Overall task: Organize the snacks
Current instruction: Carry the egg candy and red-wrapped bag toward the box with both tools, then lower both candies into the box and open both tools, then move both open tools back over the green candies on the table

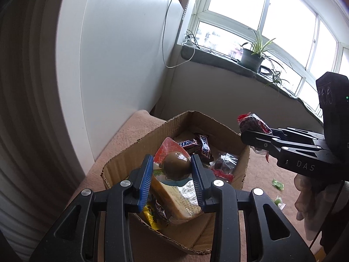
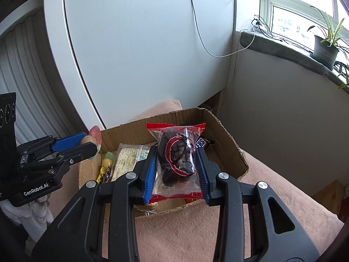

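An open cardboard box (image 1: 130, 148) (image 2: 226, 131) sits on a pink cloth and holds several snacks: Snickers bars (image 1: 196, 144), a wafer pack (image 1: 174, 198) (image 2: 126, 159) and a yellow wrapper (image 1: 150, 216). My left gripper (image 1: 172, 166) is shut on a packaged brown egg (image 1: 176, 166) with an orange-red seal, held just above the box's near side. My right gripper (image 2: 176, 161) is shut on a clear red-edged packet of dark snack (image 2: 176, 157) over the box. In the left wrist view that packet (image 1: 250, 123) hangs past the box's right wall.
A white cabinet stands behind the box. A window sill (image 1: 229, 63) with a potted plant (image 1: 250, 56) and cables runs along the back right. Small green wrapped sweets (image 1: 277, 184) lie on the pink cloth to the right of the box. A gloved hand (image 1: 309, 187) holds the right gripper.
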Demonstrator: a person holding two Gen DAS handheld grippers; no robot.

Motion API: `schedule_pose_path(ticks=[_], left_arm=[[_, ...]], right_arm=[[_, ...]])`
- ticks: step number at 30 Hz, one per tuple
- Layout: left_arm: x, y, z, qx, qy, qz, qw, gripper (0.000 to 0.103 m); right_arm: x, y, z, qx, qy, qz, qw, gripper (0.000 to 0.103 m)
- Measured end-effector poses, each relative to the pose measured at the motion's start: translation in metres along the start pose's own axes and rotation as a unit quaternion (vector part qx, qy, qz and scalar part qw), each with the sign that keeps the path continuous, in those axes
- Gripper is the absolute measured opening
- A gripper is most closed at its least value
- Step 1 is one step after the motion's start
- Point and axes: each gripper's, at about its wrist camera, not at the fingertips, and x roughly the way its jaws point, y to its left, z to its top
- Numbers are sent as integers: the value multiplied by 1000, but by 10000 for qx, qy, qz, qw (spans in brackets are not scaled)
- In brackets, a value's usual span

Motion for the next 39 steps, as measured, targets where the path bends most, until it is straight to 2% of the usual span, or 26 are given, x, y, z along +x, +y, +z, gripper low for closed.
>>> schedule_pose_path(ticks=[20, 22, 24, 25, 27, 34, 36, 39], left_arm=[[22, 0, 10, 46, 113, 115, 9999, 34], [22, 1, 10, 39, 125, 147, 9998, 35], [22, 1, 10, 30, 153, 189, 9997, 36], [22, 1, 10, 32, 159, 193, 9997, 38], [21, 2, 10, 18, 142, 224, 9996, 43], [14, -1, 9, 43, 93, 227, 9997, 44], [11, -2, 9, 42, 77, 214, 9997, 44], [5, -6, 8, 56, 40, 198, 9998, 44]], right_arm=[[48, -12, 7, -16, 402, -68, 9992, 36], [48, -11, 6, -42, 413, -122, 9991, 43], [46, -10, 5, -54, 359, -195, 9991, 66], [44, -10, 5, -48, 320, -230, 9992, 69], [40, -11, 5, -39, 262, -272, 9993, 70], [24, -16, 3, -62, 198, -448, 9988, 72], [18, -18, 1, -57, 143, -510, 9986, 90], [2, -20, -2, -40, -5, -585, 9983, 92]])
